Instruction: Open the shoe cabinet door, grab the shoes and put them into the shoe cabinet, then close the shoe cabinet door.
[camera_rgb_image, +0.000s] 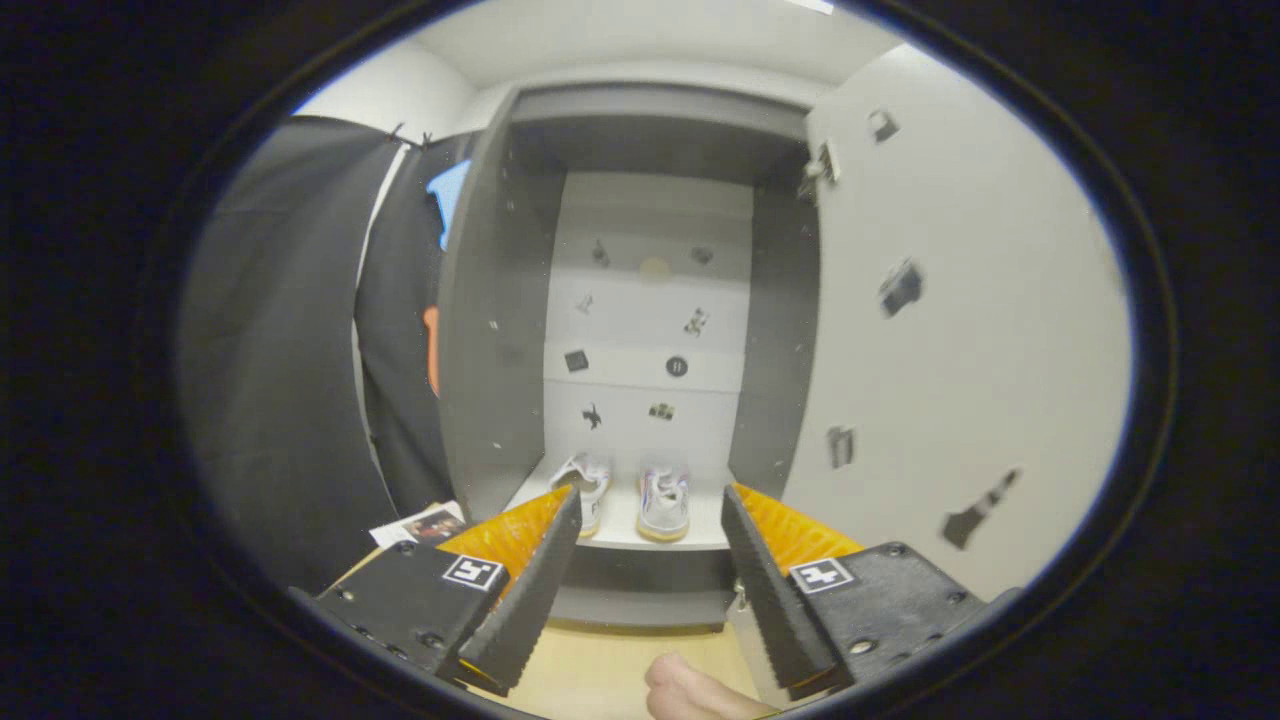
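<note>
Cabinet (640, 130): shoes (630, 495) beyond parted gripper (650, 495)

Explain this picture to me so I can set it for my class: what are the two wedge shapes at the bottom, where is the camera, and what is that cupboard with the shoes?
The camera rides on a hand-held gripper, a two-finger tool that a person carries, so you look forward along its fingers. Those are the two wedge shapes. They stand apart and hold nothing. Part of a hand shows just below them.

Beyond the fingers is a shoe cabinet. Its door is swung open to the right. Two shoes sit side by side on the bottom shelf, toes towards the camera. Small stickers dot the back panel and the door. A dark cloth wall hangs to the left, and the floor is light wood.
</note>
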